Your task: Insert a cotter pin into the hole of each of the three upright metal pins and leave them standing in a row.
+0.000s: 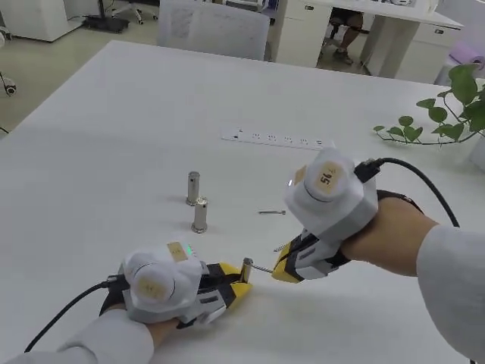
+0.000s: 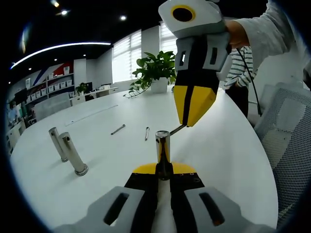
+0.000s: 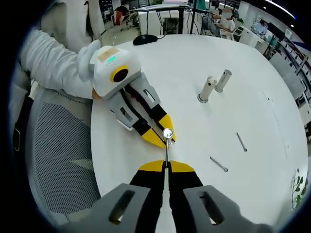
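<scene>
Your head view is bright, even and sharp. The white table [image 1: 114, 114] gives mild glare, and there is a soft short shadow beside the standing pin [image 1: 199, 215]. Both gripper views bend hard at the edges. In the left gripper view, ceiling lights [image 2: 63, 12] sit upper left and the windows [image 2: 124, 53] are blown out.

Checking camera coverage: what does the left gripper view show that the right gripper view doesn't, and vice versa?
Left gripper view: the right hand-held gripper from outside, bright windows. Right gripper view: the left hand-held gripper from outside, a dark object at the table's far edge. Both: two standing metal pins, two loose cotter pins, and the clamped metal pin with the gripped cotter pin at its top.
</scene>
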Action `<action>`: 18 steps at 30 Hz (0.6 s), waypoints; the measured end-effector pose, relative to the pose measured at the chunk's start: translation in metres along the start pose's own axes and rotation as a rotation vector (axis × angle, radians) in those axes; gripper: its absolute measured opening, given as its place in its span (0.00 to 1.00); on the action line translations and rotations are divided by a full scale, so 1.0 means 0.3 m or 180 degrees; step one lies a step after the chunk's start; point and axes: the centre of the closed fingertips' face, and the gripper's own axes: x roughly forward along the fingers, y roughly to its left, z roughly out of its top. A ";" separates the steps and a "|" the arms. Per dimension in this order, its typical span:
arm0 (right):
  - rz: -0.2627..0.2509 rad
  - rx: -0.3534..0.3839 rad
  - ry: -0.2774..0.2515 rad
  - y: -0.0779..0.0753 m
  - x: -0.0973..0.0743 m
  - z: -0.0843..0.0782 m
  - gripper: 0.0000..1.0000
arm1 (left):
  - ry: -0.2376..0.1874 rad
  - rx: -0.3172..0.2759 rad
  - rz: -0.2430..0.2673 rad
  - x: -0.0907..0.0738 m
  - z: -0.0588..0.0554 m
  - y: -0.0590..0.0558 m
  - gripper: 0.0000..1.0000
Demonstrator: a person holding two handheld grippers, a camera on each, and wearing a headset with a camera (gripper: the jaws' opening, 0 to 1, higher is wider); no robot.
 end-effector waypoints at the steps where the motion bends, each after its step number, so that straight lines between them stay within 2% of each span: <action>1: 0.0005 0.0000 0.0010 0.000 -0.001 0.001 0.03 | -0.0002 0.0005 0.0000 0.000 0.000 0.000 0.06; 18: 0.0055 0.0055 0.0104 0.001 0.012 0.026 0.03 | -0.0004 0.0018 0.0006 0.000 0.001 -0.001 0.06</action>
